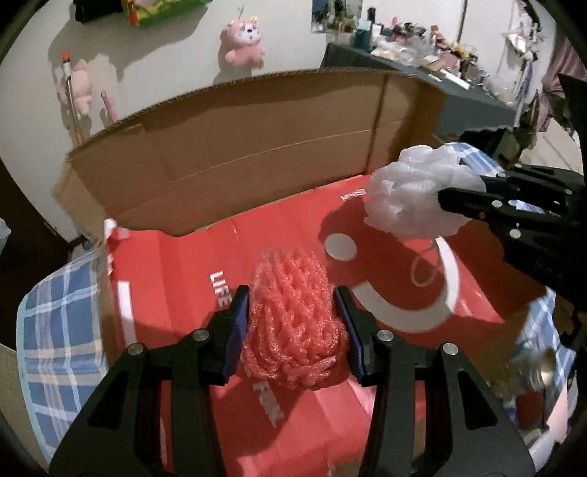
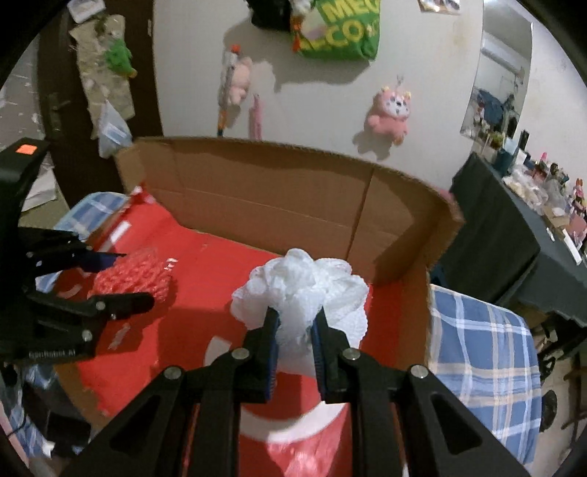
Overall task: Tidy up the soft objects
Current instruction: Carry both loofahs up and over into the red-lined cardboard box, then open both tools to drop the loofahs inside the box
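Observation:
My left gripper (image 1: 292, 293) is shut on a pink foam net (image 1: 293, 323), held over the red floor of an open cardboard box (image 1: 227, 146). From the right wrist view the same foam net (image 2: 135, 275) and left gripper (image 2: 135, 279) appear at the left. My right gripper (image 2: 295, 317) is shut on a white mesh bath pouf (image 2: 301, 290), also above the box's red floor. In the left wrist view the pouf (image 1: 414, 190) hangs at the right with the right gripper (image 1: 455, 198) clamped on it.
The box (image 2: 279, 194) has tall brown flaps at the back and right. It rests on blue plaid cloth (image 2: 480, 352). Pink plush toys (image 2: 389, 113) and a green bag (image 2: 341, 33) hang on the white wall behind. A cluttered dark table (image 2: 513, 235) stands to the right.

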`<state>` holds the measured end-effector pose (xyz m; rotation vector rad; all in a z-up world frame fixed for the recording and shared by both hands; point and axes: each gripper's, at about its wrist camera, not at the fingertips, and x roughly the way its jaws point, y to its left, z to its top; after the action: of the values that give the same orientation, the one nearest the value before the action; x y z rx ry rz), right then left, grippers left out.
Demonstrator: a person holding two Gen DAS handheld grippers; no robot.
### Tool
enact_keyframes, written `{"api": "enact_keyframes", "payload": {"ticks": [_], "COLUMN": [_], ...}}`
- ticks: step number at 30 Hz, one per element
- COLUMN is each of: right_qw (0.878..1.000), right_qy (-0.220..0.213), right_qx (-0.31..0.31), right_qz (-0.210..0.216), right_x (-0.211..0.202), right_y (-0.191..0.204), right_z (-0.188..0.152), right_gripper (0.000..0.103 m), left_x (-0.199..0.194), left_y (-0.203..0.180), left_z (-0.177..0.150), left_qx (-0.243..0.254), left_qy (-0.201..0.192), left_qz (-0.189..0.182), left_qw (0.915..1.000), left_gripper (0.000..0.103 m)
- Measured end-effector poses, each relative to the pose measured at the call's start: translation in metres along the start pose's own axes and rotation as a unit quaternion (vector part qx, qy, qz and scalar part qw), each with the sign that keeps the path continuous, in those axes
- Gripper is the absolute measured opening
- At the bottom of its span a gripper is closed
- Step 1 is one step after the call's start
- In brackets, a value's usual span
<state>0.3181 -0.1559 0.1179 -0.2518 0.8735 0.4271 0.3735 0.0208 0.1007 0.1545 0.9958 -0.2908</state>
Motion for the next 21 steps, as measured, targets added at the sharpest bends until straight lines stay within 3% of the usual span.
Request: {"api": "enact_keyframes", "payload": {"ticks": [12, 19, 21], "right_qw": [0.999, 0.998, 0.998], "right_qy": [0.036, 0.060, 0.064], "right_qx": [0.029, 0.031, 0.028], "right_qz": [-0.005, 0.003, 0.000], "right_x": [0.053, 0.057, 0.057], "right_y": [-0.005, -0.007, -0.007], "right_z": [0.022, 0.018, 0.016], "right_gripper": [0.019, 0.039, 0.040], "left_x": [0.057, 0.055, 0.054], "left_y": [-0.002, 0.001, 0.003], "left_z": [0.031, 0.034, 0.032], "left_qx": [0.011, -0.001, -0.006], "left_qy": [0.008, -0.005, -0.007], "left_qz": [0.049, 0.044, 0.042], "left_qw": [0.9987, 0.9990, 0.9991], "left_gripper": [0.044, 0.048, 0.049]}}
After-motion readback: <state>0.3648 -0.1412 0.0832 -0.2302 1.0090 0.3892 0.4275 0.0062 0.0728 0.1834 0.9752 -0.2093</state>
